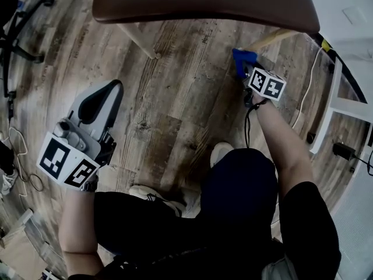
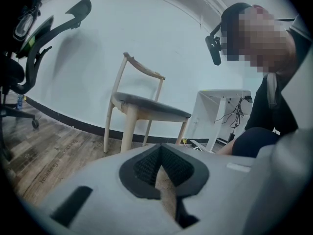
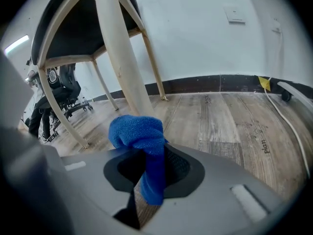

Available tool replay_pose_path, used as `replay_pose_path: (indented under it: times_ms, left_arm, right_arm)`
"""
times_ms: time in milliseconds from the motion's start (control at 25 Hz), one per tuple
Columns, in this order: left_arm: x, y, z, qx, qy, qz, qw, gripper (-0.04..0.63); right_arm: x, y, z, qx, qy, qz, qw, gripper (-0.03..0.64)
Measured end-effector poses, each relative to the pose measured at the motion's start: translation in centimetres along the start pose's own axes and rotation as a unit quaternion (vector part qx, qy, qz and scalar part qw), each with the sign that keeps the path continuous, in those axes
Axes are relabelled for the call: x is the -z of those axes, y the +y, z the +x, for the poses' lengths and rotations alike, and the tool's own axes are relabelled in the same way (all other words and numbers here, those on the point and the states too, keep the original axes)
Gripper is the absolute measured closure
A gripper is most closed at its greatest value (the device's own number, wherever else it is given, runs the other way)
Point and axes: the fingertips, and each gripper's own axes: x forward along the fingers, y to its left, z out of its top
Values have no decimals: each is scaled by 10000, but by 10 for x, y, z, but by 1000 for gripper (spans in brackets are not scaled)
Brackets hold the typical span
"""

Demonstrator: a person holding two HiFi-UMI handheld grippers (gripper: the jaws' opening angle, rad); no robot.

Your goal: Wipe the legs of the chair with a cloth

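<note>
The chair has pale wooden legs and a dark brown seat, which fills the top of the head view. My right gripper is shut on a blue cloth. The bunched cloth is pressed against the lower part of a slanted chair leg, seen in the head view as the leg under the seat's right side. Another leg stands to the left. My left gripper hangs low at the left, well away from the chair, its jaws together with nothing in them.
A black office chair stands at the far left. A white desk frame with cables on the floor is at the right by the wall. The person's shoes rest on the wood floor between the grippers.
</note>
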Motion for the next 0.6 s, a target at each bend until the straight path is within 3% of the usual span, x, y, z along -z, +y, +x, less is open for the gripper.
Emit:
replay_pose_path:
  times_ms: [280, 600]
  left_arm:
    - [5, 7, -4, -119, 101, -26, 9999, 591]
    - [10, 12, -6, -190, 164, -65, 9997, 591]
  right_arm:
    - [28, -12, 26, 129, 451, -13, 9989, 526]
    - [37, -14, 37, 104, 597, 18, 9982, 528]
